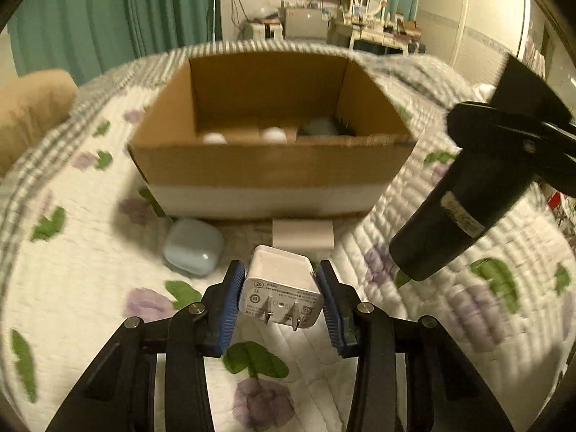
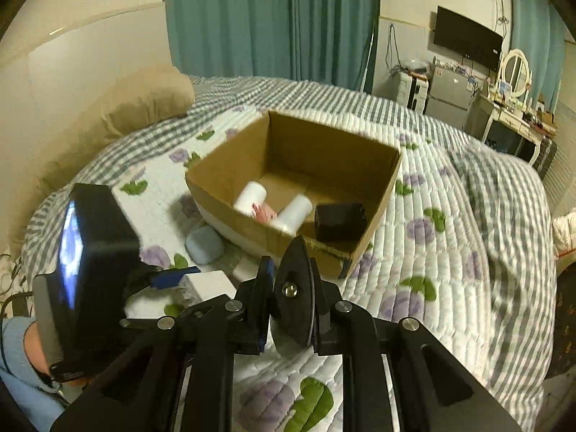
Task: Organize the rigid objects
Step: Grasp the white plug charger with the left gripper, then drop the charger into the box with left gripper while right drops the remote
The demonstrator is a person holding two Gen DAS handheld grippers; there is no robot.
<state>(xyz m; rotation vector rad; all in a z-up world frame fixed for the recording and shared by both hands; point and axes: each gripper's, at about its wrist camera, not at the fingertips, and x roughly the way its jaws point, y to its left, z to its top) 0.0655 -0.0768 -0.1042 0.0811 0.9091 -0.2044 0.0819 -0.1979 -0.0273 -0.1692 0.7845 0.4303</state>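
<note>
Two objects were held at this moment, one in each gripper, in front of the cardboard box (image 1: 266,165) that stood on the quilted bed cover (image 1: 90,280).

The left gripper (image 1: 280,284) was clamped on a white plug adapter (image 1: 279,288); its blue pads pressed on both sides of it, and the two metal prongs pointed toward the camera. The adapter seemed to be lifted a little off the quilt. The right gripper (image 2: 288,302) had its fingers together on a black hair dryer (image 1: 478,194), which was gripped at a flat black part and hung above the quilt, beside the box.

The step in hand was judged to be the carrying of these two objects to the box. For the next move, each object would have to be brought over the near rim and released inside, with care that the prongs and the long body of the dryer do not catch on the cardboard wall.

Inside the box, two white cylinders (image 2: 252,198) and one black box-like object (image 2: 340,221) were counted, with something pink between the cylinders. One pale blue case (image 1: 192,246) and one white flat object (image 1: 302,237) were left on the quilt, just beside the box.
</note>
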